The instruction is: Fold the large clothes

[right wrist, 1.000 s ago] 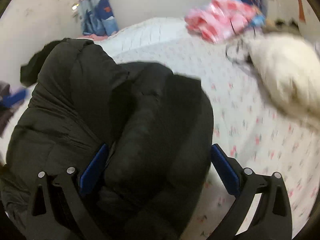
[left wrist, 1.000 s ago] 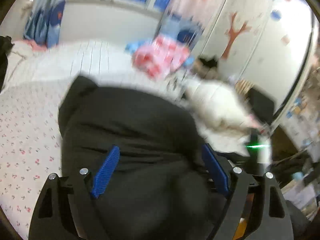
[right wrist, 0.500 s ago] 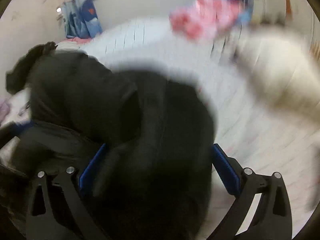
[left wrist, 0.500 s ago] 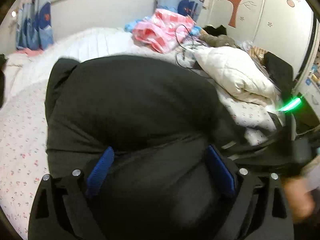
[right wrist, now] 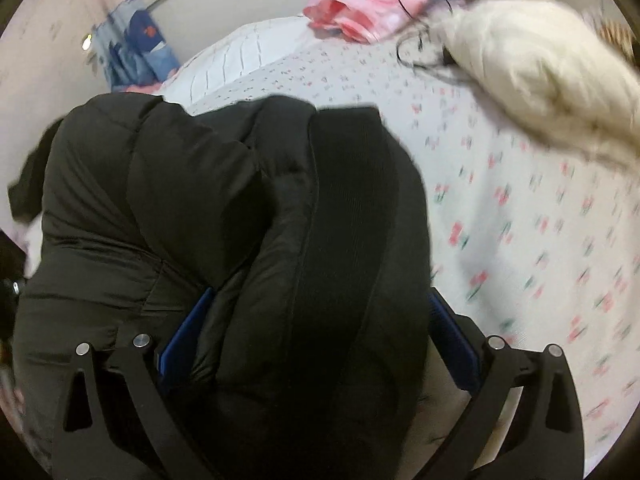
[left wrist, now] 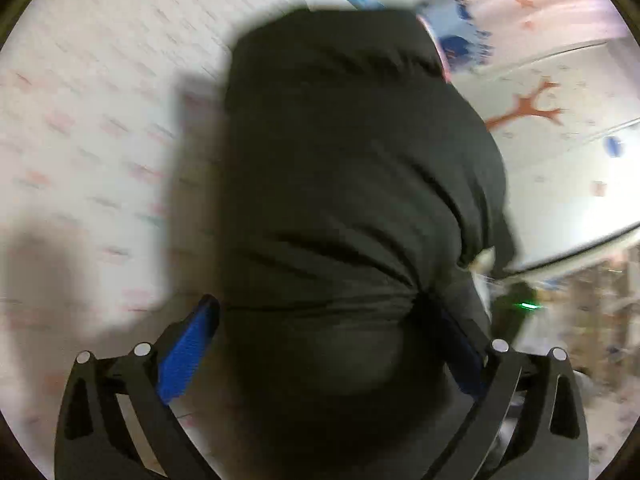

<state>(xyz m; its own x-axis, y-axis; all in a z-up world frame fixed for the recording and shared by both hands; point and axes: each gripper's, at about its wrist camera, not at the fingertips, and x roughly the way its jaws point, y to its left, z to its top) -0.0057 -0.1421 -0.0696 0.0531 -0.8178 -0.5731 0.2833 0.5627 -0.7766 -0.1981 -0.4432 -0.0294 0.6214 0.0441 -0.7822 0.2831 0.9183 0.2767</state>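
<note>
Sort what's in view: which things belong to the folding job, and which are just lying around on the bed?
Part of the job:
- black puffer jacket, bunched between both sets of jaws
- left gripper, jaws just opening
- right gripper
- floral bedsheet, the work surface

Lying about:
- white padded garment
- pink checked cloth
- black cable

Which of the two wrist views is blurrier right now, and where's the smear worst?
Left wrist view: heavy motion blur; the floral bedsheet print streaks and the black jacket edges go soft. Right wrist view: sharper; the jacket's ribbed band reads clearly, with smear only toward the right, over the white duvet and nearby sheet. Both show fisheye bending.
</note>
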